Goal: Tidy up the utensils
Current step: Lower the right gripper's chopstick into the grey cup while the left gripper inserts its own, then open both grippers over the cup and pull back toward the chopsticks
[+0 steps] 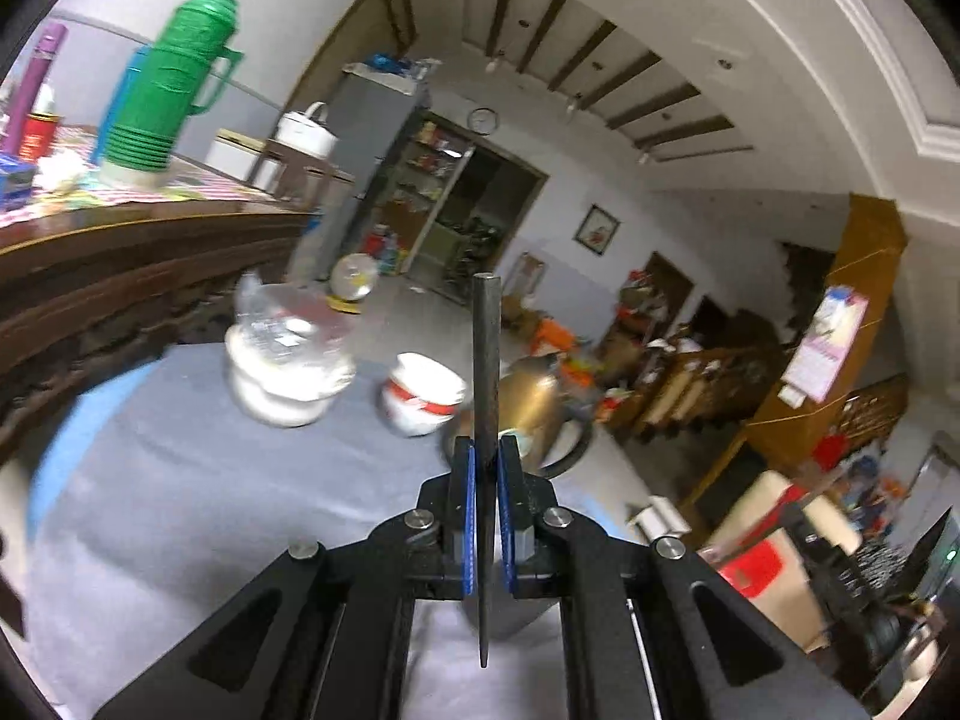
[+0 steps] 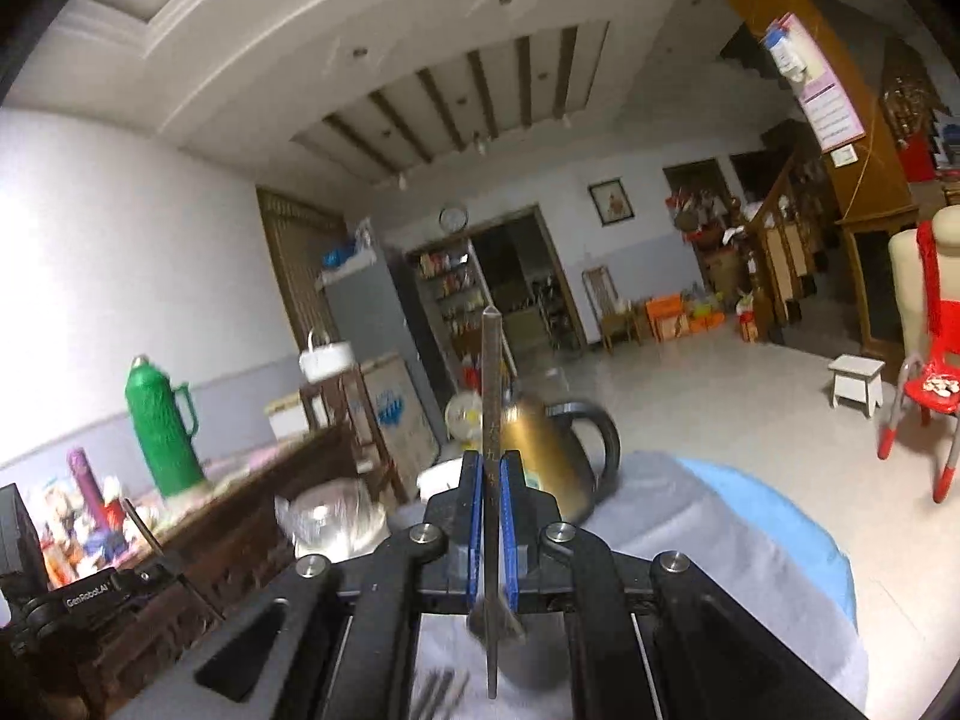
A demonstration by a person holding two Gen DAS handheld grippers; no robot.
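My left gripper [image 1: 486,450] is shut on a dark metal chopstick [image 1: 485,348], held upright above the grey tablecloth [image 1: 180,510]. My right gripper [image 2: 492,462] is shut on a second dark chopstick [image 2: 491,372] with engraved marks, also upright. Below the right gripper lie several dark utensils [image 2: 441,690], blurred, on the cloth. The left gripper also shows at the lower left of the right wrist view [image 2: 150,564], with its chopstick [image 2: 144,525] sticking up.
On the table stand a gold kettle with a black handle [image 1: 534,402], a white bowl with a red band [image 1: 423,393] and a plastic-wrapped bowl stack [image 1: 288,360]. A wooden sideboard [image 1: 120,276] to the left carries a green thermos [image 1: 174,84].
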